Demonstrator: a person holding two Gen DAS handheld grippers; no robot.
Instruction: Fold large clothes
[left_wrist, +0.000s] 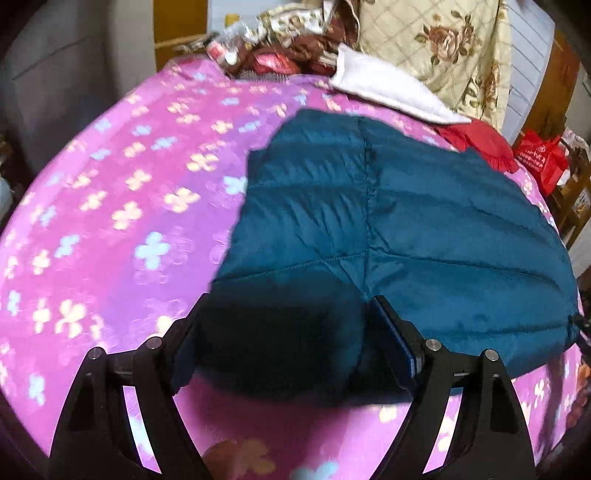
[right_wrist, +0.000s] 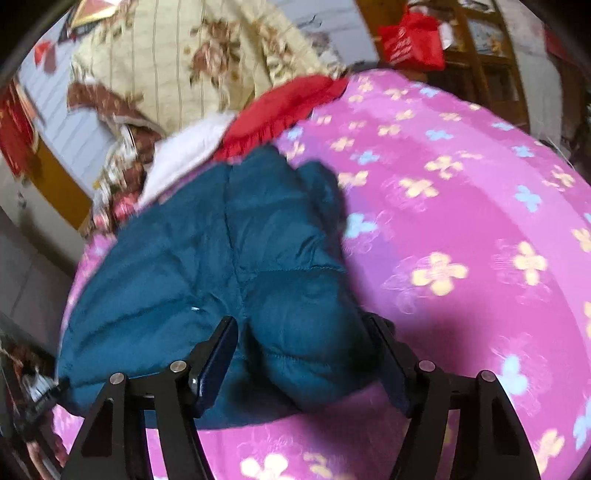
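Observation:
A teal quilted down jacket (left_wrist: 388, 221) lies on a bed covered with a pink flowered sheet (left_wrist: 110, 184). My left gripper (left_wrist: 291, 314) is open, its fingers standing wide on either side of a puffy fold at the jacket's near left corner. In the right wrist view the same jacket (right_wrist: 192, 258) lies left of centre on the pink sheet (right_wrist: 461, 221). My right gripper (right_wrist: 303, 332) is open too, its fingers straddling a bulging fold at the jacket's near right edge. Neither pair of jaws has closed on the cloth.
At the bed's far end lie a cream rose-patterned quilt (left_wrist: 443, 48), a white cloth (left_wrist: 380, 85), a red garment (left_wrist: 480, 144) and a brown patterned heap (left_wrist: 295, 37). A red bag (left_wrist: 543, 158) hangs beside wooden furniture to the right.

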